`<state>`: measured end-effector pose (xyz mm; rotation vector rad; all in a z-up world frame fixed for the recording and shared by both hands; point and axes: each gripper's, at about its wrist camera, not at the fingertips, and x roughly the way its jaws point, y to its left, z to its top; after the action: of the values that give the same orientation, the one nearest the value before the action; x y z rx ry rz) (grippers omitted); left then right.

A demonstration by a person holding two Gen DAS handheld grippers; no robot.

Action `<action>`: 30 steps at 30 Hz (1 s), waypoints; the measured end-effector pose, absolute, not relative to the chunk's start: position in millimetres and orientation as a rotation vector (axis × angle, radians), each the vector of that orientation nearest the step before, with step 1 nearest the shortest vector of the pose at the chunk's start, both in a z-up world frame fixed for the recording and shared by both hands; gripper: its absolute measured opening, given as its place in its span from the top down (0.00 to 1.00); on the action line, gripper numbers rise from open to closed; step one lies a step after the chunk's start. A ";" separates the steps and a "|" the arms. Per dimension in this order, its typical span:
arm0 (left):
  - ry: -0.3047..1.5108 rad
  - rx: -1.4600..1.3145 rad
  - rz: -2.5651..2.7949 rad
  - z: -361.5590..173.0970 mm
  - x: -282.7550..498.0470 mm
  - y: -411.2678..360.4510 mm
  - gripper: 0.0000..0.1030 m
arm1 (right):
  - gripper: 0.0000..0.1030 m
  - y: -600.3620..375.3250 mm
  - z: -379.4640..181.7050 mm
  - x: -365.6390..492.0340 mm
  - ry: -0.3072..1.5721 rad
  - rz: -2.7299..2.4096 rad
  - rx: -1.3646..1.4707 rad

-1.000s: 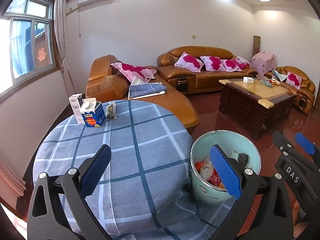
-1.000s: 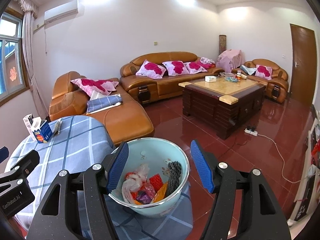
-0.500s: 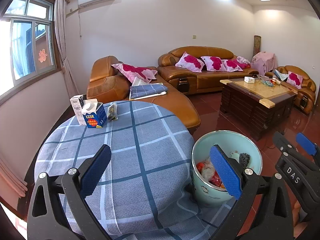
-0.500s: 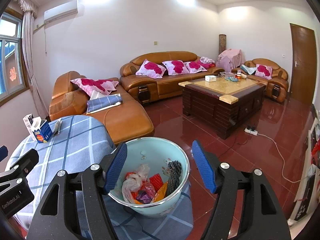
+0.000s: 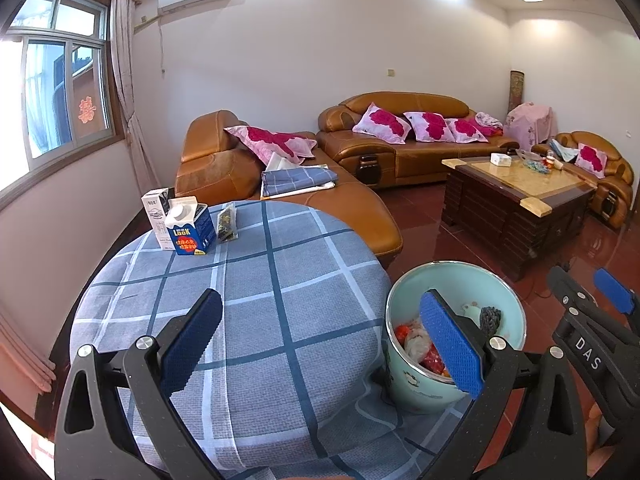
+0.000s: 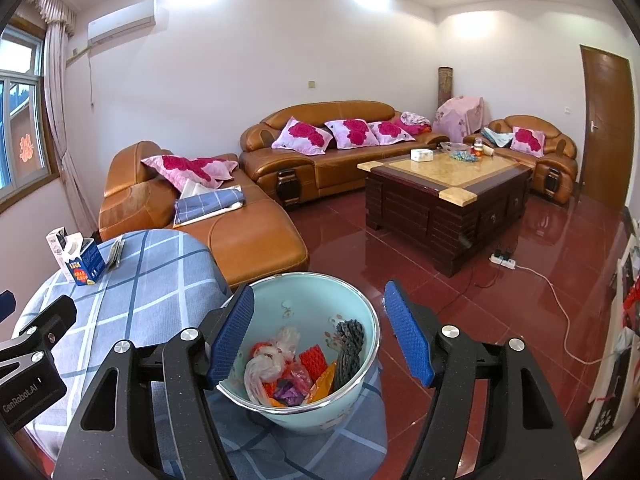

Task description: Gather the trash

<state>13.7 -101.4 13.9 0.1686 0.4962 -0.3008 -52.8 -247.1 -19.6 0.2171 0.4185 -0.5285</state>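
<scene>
Hovering with jaws apart and nothing between them, the right gripper [image 6: 320, 336] faces the trash bin [image 6: 352, 396] beside the table [image 5: 256, 280] edge. The left gripper [image 5: 320, 344] is likewise released, over the tablecloth.

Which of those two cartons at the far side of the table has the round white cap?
The blue carton, in front. The white carton behind it shows no cap.

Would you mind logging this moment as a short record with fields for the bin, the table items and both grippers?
bin: pale green bucket beside the round table, holding wrappers and plastic bags
table items: blue carton, white carton, dark packet, grouped at the far edge
left gripper: open, empty, over the tablecloth
right gripper: open, empty, above the bucket
</scene>
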 end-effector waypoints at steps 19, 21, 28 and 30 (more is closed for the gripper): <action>0.493 0.176 -0.303 12.4 13.8 -103.0 0.06 | 0.34 -247.7 -20.0 -53.1 0.423 -0.530 0.218; 0.494 0.173 -0.303 12.2 13.9 -102.6 0.06 | 0.34 -247.8 -19.8 -53.3 0.421 -0.529 0.219; 0.487 0.175 -0.304 13.0 12.6 -102.9 0.06 | 0.34 -247.5 -20.5 -52.1 0.417 -0.534 0.221; 0.472 0.186 -0.293 13.3 11.2 -103.7 0.06 | 0.34 -247.8 -20.8 -51.8 0.419 -0.534 0.223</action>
<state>11.2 -103.7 13.3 0.1856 0.4721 -0.2926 -51.8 -247.8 -20.8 0.2232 0.4194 -0.5343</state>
